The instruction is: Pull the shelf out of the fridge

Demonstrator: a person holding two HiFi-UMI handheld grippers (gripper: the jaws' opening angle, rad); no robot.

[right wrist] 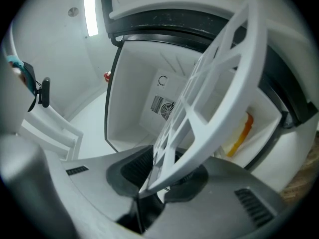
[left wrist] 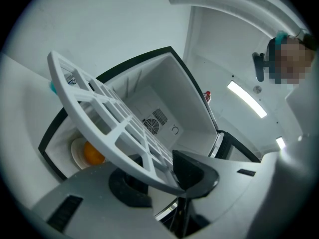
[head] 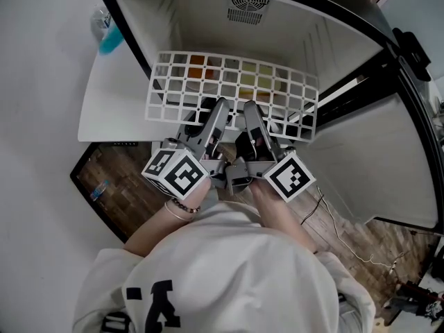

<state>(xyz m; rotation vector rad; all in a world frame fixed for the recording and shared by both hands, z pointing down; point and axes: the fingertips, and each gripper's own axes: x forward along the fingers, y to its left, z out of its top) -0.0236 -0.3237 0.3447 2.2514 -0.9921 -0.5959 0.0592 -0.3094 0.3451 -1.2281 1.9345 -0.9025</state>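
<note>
The white grid shelf juts out of the open small fridge, level with its front edge toward me. My left gripper and right gripper sit side by side on the middle of that front edge. In the left gripper view the shelf rim lies pinched between the dark pads of the left gripper. The right gripper clamps the shelf rim the same way. Both are shut on the shelf.
The fridge door stands open at the right. An orange on a plate and a yellow item lie inside below the shelf. A fan vent marks the back wall. A dark screen and a cable lie on the wooden floor.
</note>
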